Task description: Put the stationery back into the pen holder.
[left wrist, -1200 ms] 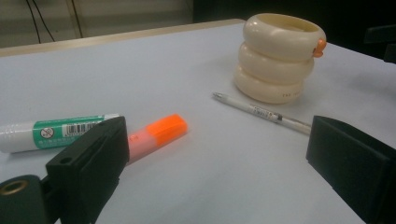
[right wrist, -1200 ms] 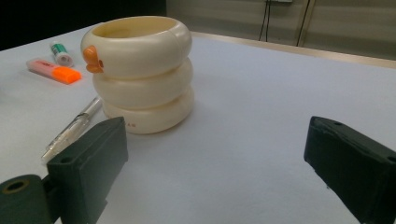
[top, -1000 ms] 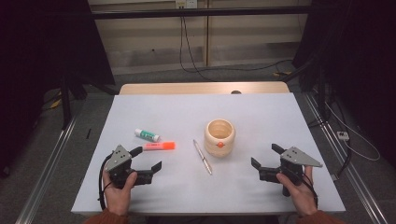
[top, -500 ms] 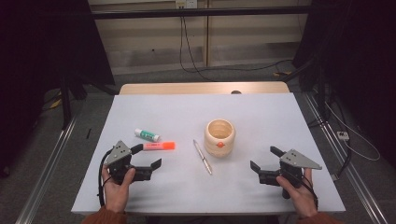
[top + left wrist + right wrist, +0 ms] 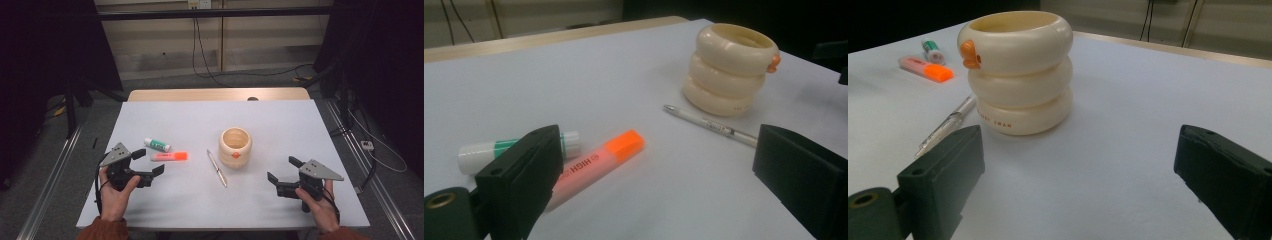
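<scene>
Left claw (image 5: 148,163): your L hand has it low at the near-left of the tabletop (image 5: 280,120), jaws wide apart, nothing in them.
Right claw (image 5: 281,168): near-right of the tabletop, jaws also spread wide, empty. Well apart from everything.
Highlighter (image 5: 169,156): orange-capped, pink body, lying flat just beyond your L claw's jaws, approx. crosswise to you. In the left gripper view (image 5: 594,165) it sits just past the left jaw, cap end pointing toward the cup.
Glue stick (image 5: 157,145): white w/ green label, lying flat just behind the highlighter, near it; can't tell if they touch.
Pen (image 5: 217,168): slim, silver-white, lying between highlighter and cup, near the cup's base but apart from it.
Cup (image 5: 235,147): cream, three stacked rings, small orange beak on the side, upright mid-tabletop, open top.
Handling, highlighter: prob. light, stiff plastic, smooth and a bit slippery; flat-ish body shouldn't roll much. Not fragile.
Where to grip: across the mid-body, jaws on the two long sides, clear of the cap so it can't pop off. Come down square; a skewed pinch could squirt it out.
Handling, pen: thin, round, low to the surface, so likely harder to pinch and apt to roll.
</scene>
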A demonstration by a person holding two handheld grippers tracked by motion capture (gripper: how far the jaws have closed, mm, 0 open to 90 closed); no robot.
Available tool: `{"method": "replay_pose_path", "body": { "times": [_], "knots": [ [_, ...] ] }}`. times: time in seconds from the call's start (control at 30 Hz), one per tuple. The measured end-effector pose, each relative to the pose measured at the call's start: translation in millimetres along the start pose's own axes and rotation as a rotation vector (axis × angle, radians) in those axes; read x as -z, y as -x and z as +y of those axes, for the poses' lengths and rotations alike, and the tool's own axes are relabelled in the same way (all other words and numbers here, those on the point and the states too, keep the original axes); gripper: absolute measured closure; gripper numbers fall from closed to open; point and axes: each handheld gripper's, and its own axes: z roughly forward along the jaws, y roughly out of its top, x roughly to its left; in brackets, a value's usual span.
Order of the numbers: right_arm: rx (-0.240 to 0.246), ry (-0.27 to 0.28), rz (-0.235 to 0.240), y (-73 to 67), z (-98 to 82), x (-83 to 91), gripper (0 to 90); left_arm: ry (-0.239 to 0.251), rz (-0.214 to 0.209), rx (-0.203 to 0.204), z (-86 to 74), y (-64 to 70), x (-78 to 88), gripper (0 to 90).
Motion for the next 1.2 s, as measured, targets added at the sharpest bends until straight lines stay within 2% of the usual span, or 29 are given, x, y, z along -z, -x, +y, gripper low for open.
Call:
{"method": "replay_pose_path", "body": {
  "times": [0.1, 0.2, 0.3, 0.37, 0.43, 0.5, 0.63, 0.67, 0.87, 0.97, 1.07, 1.2],
  "knots": [
    [-0.003, -0.001, -0.002, 0.6, -0.1, -0.1, 5.7, -0.005, 0.000, -0.015, 4.8, -9.9, 7.0, 5.4],
    [-0.007, -0.001, -0.005, 0.9, -0.1, -0.6, 5.7, -0.026, 0.006, -0.048, 10.6, -21.2, 11.7, 5.0],
    [-0.004, -0.001, -0.005, 0.8, -0.1, -0.8, 5.6, -0.006, 0.009, -0.036, 13.8, -33.3, 16.4, 5.1],
    [-0.004, -0.002, -0.004, 0.7, -0.1, -0.8, 5.6, 0.022, 0.021, -0.016, 13.7, -37.2, 19.7, 6.0],
    [-0.005, -0.001, -0.005, 0.9, -0.1, -1.0, 5.6, 0.021, 0.033, -0.020, 13.8, -40.2, 21.1, 5.3],
    [-0.004, -0.003, -0.005, 1.4, -0.2, -1.4, 5.6, 0.009, 0.030, -0.025, 14.8, -44.2, 21.8, 5.4],
    [-0.002, -0.004, -0.004, 1.0, -0.3, -1.5, 5.6, -0.026, 0.059, -0.065, 19.3, -53.0, 26.1, 5.4],
    [-0.002, -0.003, -0.004, 1.1, -0.2, -1.6, 5.6, -0.030, 0.066, -0.063, 20.2, -55.4, 26.8, 5.4],
    [-0.004, -0.006, -0.004, 0.9, -0.3, -2.1, 5.6, -0.093, 0.062, -0.075, 24.0, -72.3, 29.6, 5.4],
    [-0.003, -0.005, -0.003, 0.8, -0.3, -2.1, 5.5, -0.121, 0.075, -0.100, 25.8, -79.0, 29.8, 5.5],
    [-0.001, -0.007, -0.002, 1.0, -0.4, -2.3, 5.5, -0.129, 0.071, -0.101, 27.0, -84.8, 29.1, 5.6],
    [0.000, -0.007, -0.002, 0.9, -0.4, -2.4, 5.5, -0.151, 0.062, -0.121, 29.1, -90.8, 24.2, 5.9]
  ]
}}
